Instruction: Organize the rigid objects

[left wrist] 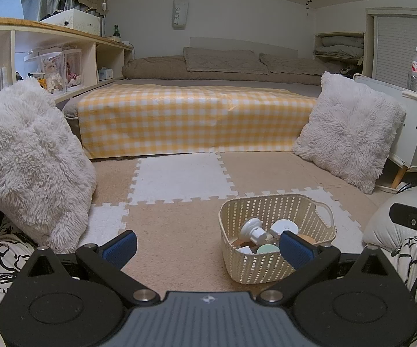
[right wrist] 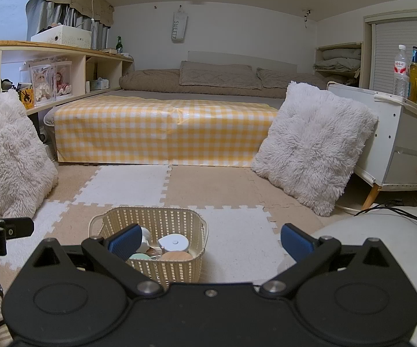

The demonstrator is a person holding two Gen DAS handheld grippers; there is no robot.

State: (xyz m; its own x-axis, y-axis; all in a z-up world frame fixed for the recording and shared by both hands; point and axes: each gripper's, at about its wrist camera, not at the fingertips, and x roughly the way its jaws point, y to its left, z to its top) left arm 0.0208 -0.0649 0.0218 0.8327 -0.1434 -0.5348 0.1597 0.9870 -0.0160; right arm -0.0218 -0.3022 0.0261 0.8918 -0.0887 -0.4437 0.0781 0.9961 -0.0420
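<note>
Black two-finger left gripper (left wrist: 208, 245) with blue ribbed pads fills the bottom of its view, jaws spread wide and holding nothing. Its right pad overlaps the near rim of the cream woven plastic basket (left wrist: 269, 211) with side handles, which sits on the floor mat ahead and to the right. Inside the basket lie several rigid items: a white knobbed piece (left wrist: 253, 228), a white round lid (left wrist: 285, 227), a pale green round lid (left wrist: 267, 249) and a wooden disc (left wrist: 305, 238), all crowded together and touching.

From the other camera, the black right gripper (right wrist: 210, 243) is likewise spread wide and empty, with the same basket (right wrist: 150, 217) ahead and to the left, its left pad overlapping the contents.

Under the basket, beige and white interlocking foam mat tiles (left wrist: 179, 179) cover the floor. 2 white fluffy cushions flank the open floor: 1 on the left (left wrist: 26, 156), 1 on the right (left wrist: 350, 127) leaning against a white cabinet (right wrist: 405, 144) that carries bottles (right wrist: 415, 72). Beyond lies a low bed with a yellow checked cover (left wrist: 194, 118) and brown pillows (left wrist: 223, 63). Wooden open shelving (left wrist: 64, 57) runs along the left wall.
</note>
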